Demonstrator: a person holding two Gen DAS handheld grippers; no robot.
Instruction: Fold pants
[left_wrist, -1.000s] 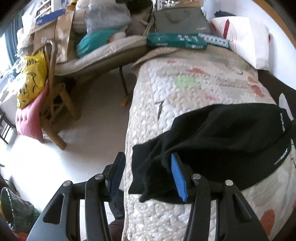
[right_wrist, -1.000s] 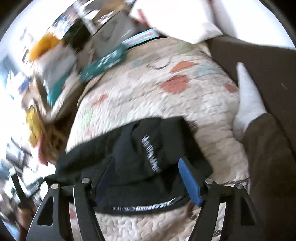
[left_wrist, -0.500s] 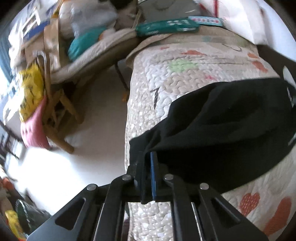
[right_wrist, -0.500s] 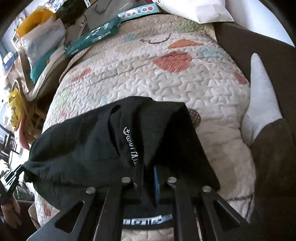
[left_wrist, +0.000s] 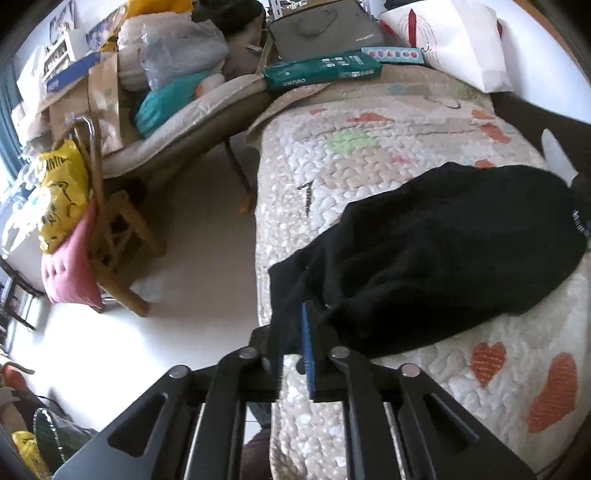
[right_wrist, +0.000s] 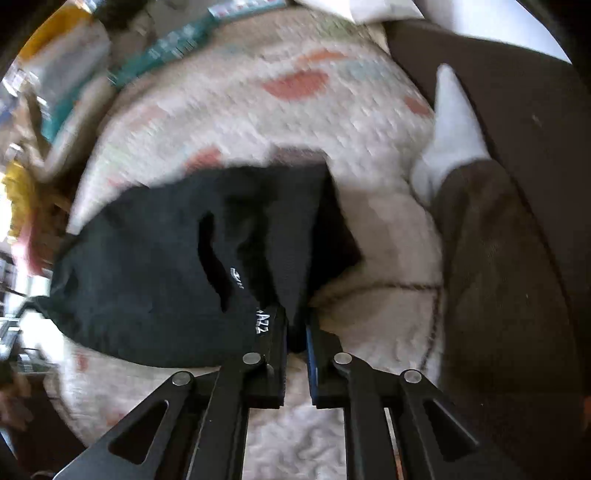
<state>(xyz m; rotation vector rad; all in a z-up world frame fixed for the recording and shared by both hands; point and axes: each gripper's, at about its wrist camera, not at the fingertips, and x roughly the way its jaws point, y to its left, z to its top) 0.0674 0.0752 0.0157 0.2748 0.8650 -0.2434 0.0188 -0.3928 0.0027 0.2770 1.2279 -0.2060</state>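
Black pants (left_wrist: 436, 254) lie bunched across a quilted bed cover (left_wrist: 369, 155) with heart patches. My left gripper (left_wrist: 295, 325) is shut on the pants' left end near the bed's edge. In the right wrist view the pants (right_wrist: 155, 280) show white lettering, and my right gripper (right_wrist: 295, 325) is shut on their near right corner, lifting a fold of cloth. That view is motion-blurred.
A person's leg in brown trousers with a white sock (right_wrist: 450, 136) rests on the bed's right side. A white pillow (left_wrist: 454, 37), green box (left_wrist: 325, 70) and grey bag (left_wrist: 325, 29) sit at the bed's far end. A cluttered chair (left_wrist: 110, 236) and lounger (left_wrist: 192, 122) stand on the floor to the left.
Both grippers closed on the pants, from open a second ago. The right gripper has since pulled its corner up and back, gathering the cloth; the left holds its end.
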